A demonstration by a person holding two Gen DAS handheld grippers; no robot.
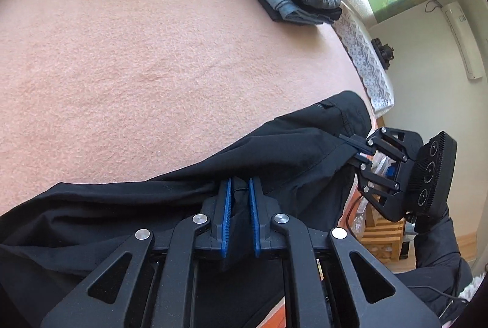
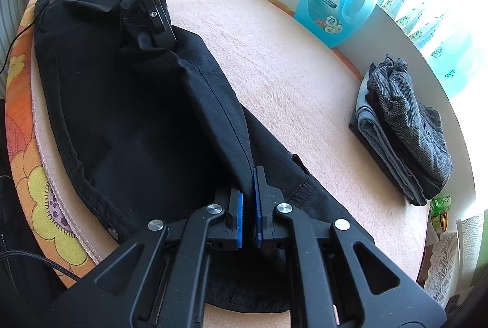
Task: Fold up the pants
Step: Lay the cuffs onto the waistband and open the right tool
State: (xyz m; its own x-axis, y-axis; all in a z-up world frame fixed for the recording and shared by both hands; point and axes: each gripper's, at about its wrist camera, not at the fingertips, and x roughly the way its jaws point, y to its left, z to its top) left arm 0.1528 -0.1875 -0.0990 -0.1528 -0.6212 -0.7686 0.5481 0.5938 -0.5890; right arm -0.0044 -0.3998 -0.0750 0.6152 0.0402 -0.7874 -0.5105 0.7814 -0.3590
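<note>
Right gripper [image 2: 249, 190] pinches a ridge of the black pants [image 2: 128, 120]; left gripper [image 1: 239, 200] clamps another bunch, likely to lift and fold them. They lie along the near edge of the pink table [image 1: 137, 38], well apart from folded clothes [image 2: 402, 126].

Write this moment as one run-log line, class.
left claw: shut on black pants | right claw: shut on black pants | pants: lifted fold, part on pink blanket | folded stack: apart
</note>
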